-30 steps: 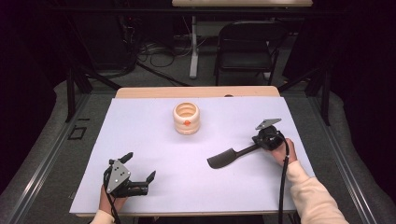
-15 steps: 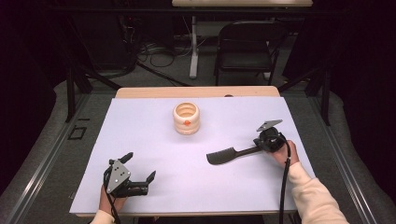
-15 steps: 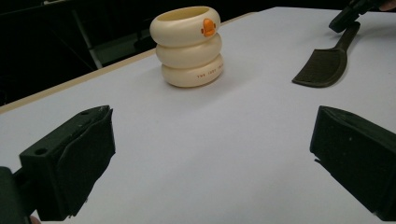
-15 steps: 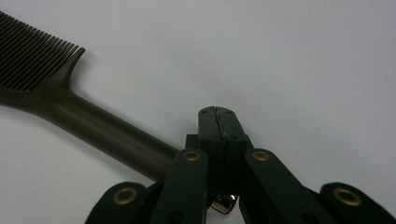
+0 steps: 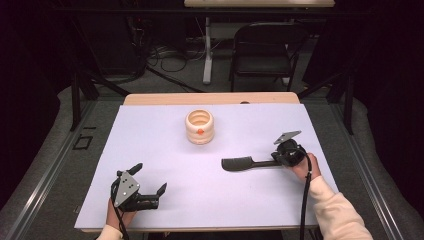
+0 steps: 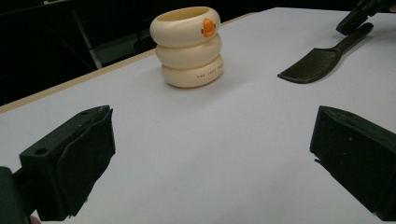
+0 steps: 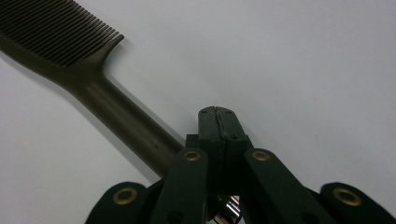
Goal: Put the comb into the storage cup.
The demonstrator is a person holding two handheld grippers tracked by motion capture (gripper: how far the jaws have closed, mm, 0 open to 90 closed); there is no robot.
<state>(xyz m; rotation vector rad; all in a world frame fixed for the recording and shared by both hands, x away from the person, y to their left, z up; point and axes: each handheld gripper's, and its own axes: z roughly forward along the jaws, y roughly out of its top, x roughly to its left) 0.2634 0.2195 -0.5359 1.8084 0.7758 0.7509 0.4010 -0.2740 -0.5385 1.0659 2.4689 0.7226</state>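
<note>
High cam looks down over table (image 5: 150, 150); gripper cams skim it close, left sharing comb (image 6: 313, 63).

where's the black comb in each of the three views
High view: the black comb lies on the white table, right of centre, its handle at the right gripper.
Left gripper view: upper right, right of the cream ringed pot.
Right gripper view: upper left, handle running down beside the shut jaws.
Shared landmark: the comb's ridged teeth.

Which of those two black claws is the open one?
The left gripper, near the table's front edge: its jaws stand wide apart, holding nothing. The right gripper has its jaws pressed together beside the comb.
</note>
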